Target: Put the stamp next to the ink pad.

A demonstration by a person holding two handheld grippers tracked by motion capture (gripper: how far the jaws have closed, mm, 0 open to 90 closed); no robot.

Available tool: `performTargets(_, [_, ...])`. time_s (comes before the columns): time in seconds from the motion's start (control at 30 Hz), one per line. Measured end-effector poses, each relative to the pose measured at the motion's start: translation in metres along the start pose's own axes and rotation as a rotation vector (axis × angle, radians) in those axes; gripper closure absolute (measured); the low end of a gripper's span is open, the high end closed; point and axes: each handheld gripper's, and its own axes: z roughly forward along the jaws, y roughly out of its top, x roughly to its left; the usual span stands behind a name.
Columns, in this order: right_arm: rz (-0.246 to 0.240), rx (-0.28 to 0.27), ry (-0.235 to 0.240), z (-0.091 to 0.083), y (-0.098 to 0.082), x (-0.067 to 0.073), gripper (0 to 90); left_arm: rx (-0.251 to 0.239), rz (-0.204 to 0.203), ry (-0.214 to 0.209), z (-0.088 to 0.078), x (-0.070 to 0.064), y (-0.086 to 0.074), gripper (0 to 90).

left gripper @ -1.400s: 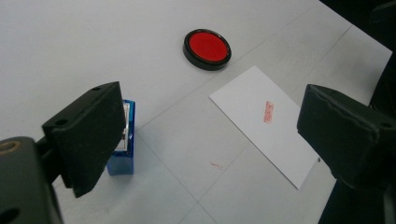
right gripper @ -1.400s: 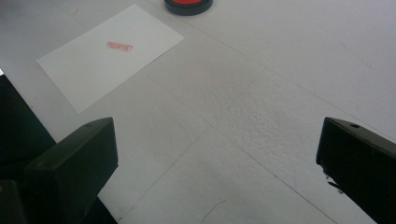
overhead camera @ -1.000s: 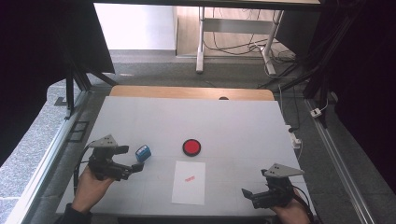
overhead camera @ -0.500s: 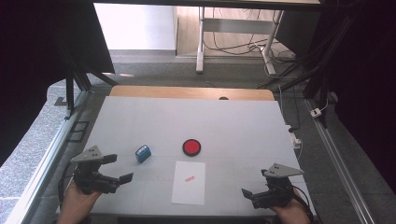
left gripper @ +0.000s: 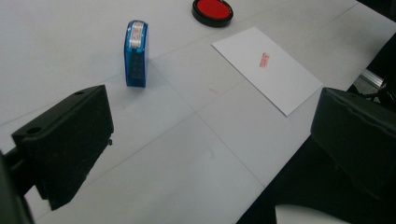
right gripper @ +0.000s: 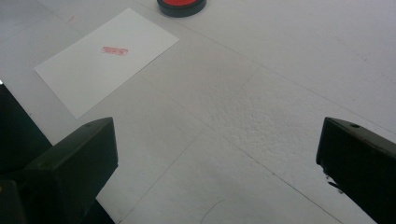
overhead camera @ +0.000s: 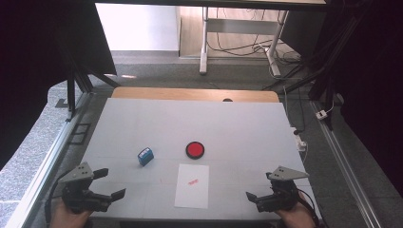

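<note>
On the pale grey worktop a small blue plastic self-inking stamp stands upright left of centre, touching nothing, with a round red ink pad in a black rim just to its right and a white sheet of paper lying nearer the person, between the two grippers. The sheet carries one small red rectangular imprint near its middle, so the stamping step looks finished and the stamp set down. The left gripper hovers at the near left corner of the worktop, its jaws spread wide with nothing between them; from the left gripper view the stamp sits ahead and a little left of the gap between the jaws. The right gripper rests at the near right edge, jaws likewise parted and empty, well apart from the paper. Judging by this layout, the work is at a pause or at its end. Should another imprint be wanted, the left gripper would need to go forward, straddle the stamp's narrow blue body squarely and close on it without tipping it over.
</note>
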Motion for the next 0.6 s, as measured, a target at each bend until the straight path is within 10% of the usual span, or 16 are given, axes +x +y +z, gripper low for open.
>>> performTargets(0.6, [-0.014, 0.016, -0.011, 0.002, 0.001, 0.002, 0.0, 0.075, -0.023, 0.053, 0.0, 0.002, -0.013, 0.0])
